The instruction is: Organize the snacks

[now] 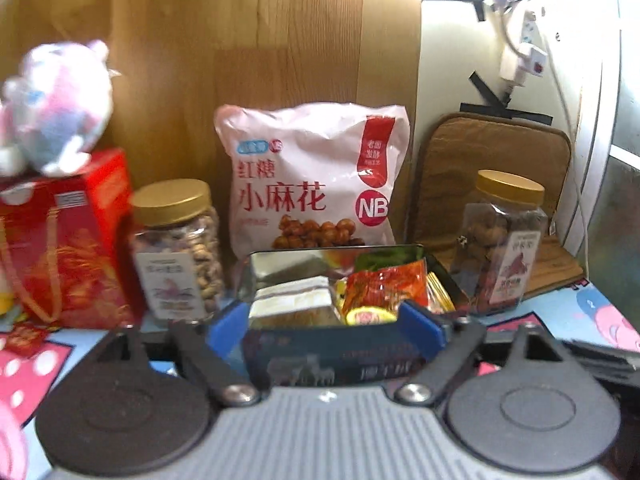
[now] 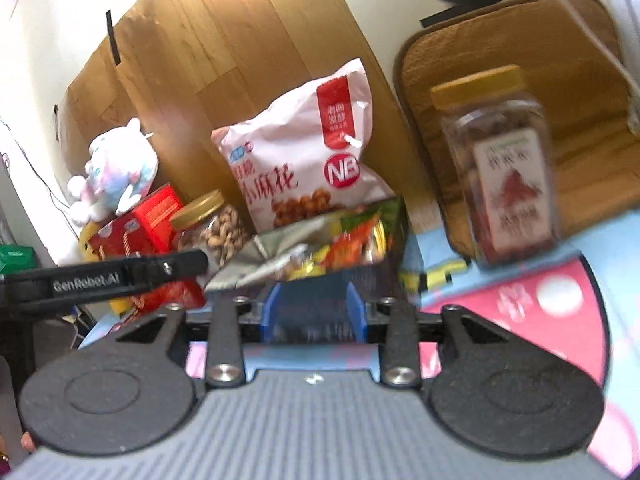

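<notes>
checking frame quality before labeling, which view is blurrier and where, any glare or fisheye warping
Right wrist view is blurrier: the jar on the right and the open tin smear with motion. Left wrist view is sharper, the pink snack bag print is legible, though the plush toy is soft. Both bend at the edges; the tin's inner wall shows glare.

A tall pale wood-grain panel [image 1: 240, 40] stands against the cream wall [image 1: 448, 60], which carries black tape strips [image 1: 506, 110] and a white power strip [image 1: 528, 32]; a brown padded cushion [image 2: 520, 40] leans there, above the pink-and-blue cartoon-print tabletop [image 2: 540, 300]
</notes>
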